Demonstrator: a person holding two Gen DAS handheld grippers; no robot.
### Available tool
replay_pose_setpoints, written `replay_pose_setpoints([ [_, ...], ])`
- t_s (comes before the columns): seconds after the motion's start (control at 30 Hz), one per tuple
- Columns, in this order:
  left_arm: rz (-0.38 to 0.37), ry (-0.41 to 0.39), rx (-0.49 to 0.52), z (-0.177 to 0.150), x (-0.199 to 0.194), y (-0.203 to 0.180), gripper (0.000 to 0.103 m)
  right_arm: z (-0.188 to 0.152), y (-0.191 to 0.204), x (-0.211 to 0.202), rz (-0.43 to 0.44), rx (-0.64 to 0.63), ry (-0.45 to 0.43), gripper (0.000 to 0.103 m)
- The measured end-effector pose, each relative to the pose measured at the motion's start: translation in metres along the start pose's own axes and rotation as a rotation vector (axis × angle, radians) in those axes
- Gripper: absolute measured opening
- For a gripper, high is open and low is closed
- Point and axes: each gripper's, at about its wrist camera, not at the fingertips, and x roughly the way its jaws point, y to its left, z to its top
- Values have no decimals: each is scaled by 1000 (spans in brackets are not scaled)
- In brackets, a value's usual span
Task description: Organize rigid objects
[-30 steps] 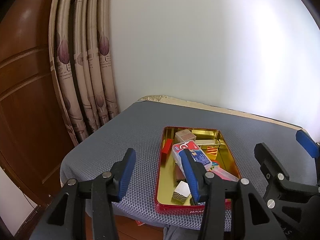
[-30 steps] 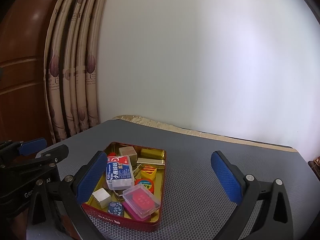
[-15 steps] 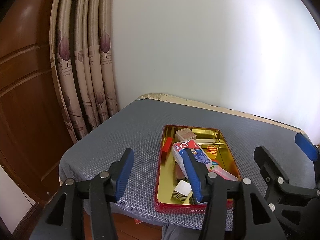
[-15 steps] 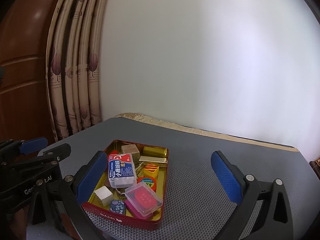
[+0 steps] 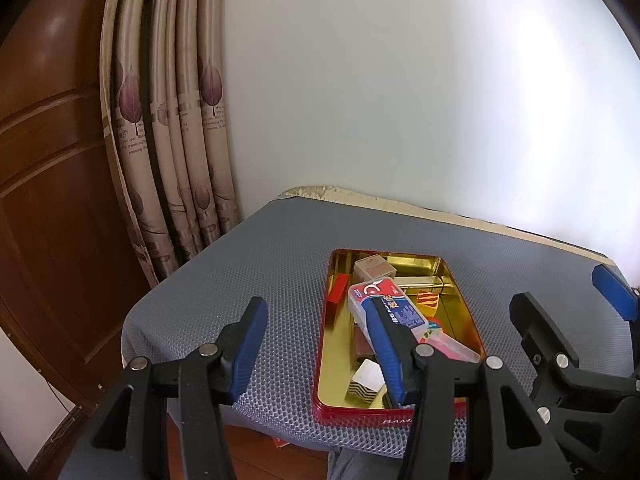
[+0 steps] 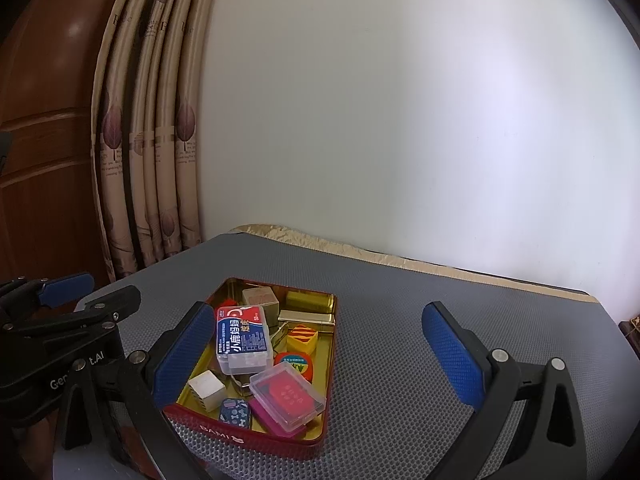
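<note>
The surface (image 6: 400, 340), covered in a grey honeycomb mat, carries a red tin with a gold inside (image 6: 330, 364) near its front edge, and all the small rigid objects lie heaped in that tin. The nearness to the edge is the first risk: a push toward the person could slide the tin off, though the mat probably grips it.

Inside, the white-and-blue plastic box (image 6: 241, 334) rests tilted on other pieces. A clear case with a red insert (image 6: 288, 396) sits on a magenta box at the front wall. Lifting either carelessly could tumble the smaller things beneath (a white cube (image 6: 207, 389), a patterned blue tin (image 6: 235, 413)). Hard, smooth plastic may also slip between the pads.

The left tool (image 5: 316, 350) hovers above the tin's left front corner, jaws spread wide and holding nothing. The right tool (image 6: 320, 354) hangs over the tin's right side, likewise wide and empty.
</note>
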Motion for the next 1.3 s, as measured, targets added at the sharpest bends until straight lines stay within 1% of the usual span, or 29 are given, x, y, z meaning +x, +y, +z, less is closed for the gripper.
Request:
replay_pose_setpoints([
  [1.1, 11, 2, 9, -1, 3, -1, 53, -4, -1, 1, -1, 0, 9, 103],
  [1.3, 11, 9, 8, -3, 4, 0, 56, -6, -2, 2, 3, -1, 13, 103],
])
